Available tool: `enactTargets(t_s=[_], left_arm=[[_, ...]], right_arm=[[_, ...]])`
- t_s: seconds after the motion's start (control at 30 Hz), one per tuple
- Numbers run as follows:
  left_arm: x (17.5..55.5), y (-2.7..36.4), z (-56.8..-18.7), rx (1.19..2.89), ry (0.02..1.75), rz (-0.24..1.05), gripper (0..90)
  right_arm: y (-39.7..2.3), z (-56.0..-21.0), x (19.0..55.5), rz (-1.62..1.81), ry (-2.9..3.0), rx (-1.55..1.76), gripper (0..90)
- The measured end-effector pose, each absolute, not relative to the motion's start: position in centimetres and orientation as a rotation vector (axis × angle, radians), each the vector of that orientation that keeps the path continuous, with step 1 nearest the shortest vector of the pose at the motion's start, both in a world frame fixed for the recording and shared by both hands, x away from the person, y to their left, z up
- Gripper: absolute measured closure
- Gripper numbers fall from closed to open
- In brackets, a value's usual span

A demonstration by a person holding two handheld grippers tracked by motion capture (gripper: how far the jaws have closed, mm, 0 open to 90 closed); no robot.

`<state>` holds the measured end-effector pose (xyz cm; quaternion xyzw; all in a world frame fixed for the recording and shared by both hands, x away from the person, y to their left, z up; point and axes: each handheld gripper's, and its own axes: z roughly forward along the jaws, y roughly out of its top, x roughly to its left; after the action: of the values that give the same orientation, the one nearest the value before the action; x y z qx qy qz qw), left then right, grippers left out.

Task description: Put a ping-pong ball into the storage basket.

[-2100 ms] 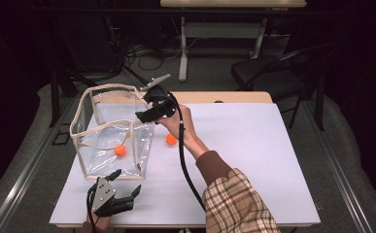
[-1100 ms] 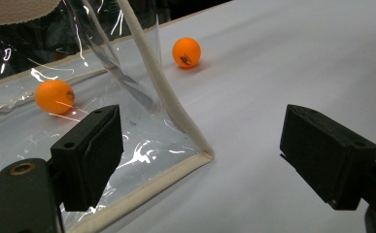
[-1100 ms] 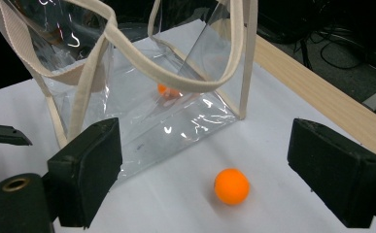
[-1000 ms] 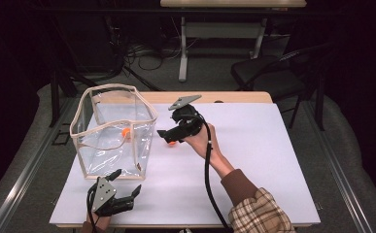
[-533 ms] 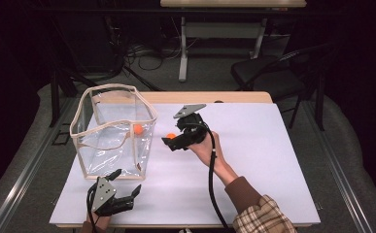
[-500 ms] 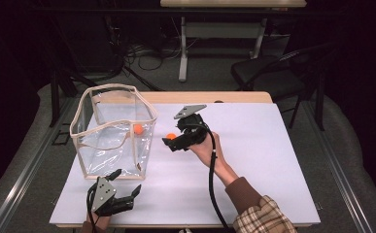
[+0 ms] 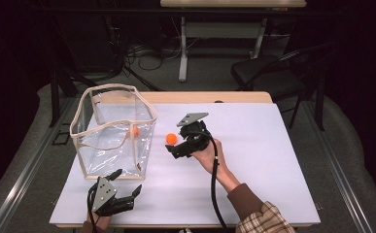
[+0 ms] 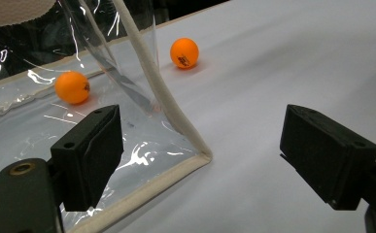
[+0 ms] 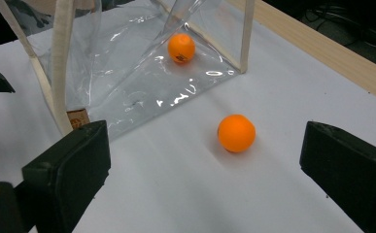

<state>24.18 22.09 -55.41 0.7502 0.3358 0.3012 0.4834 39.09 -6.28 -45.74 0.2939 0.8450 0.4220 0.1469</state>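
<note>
Right gripper view — right gripper [image 9: 202, 187] jaws opening before orange ball [image 9: 236, 133].

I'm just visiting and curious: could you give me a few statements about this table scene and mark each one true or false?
1. One orange ball lies inside the clear bag. True.
2. The right tool is clamped on the other ball. False: its jaws stand wide open, and that ball lies free on the table ahead of them.
3. The left tool is open, with nothing between its jaws. True.
4. The bag lies flat on its side. False: it stands upright with its mouth open at the top.
5. Three orange balls are in sight. False: there are two.
</note>
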Motion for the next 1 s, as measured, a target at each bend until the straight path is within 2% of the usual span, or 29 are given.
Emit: enactTargets(t_s=[1.0], left_arm=[[24.3, 21.9, -55.5, 1.833, 0.813, 0.727, 15.9]], right_arm=[[-6.4, -49.4, 40.5, 1.12, 2.431, 0.903, 0.3]])
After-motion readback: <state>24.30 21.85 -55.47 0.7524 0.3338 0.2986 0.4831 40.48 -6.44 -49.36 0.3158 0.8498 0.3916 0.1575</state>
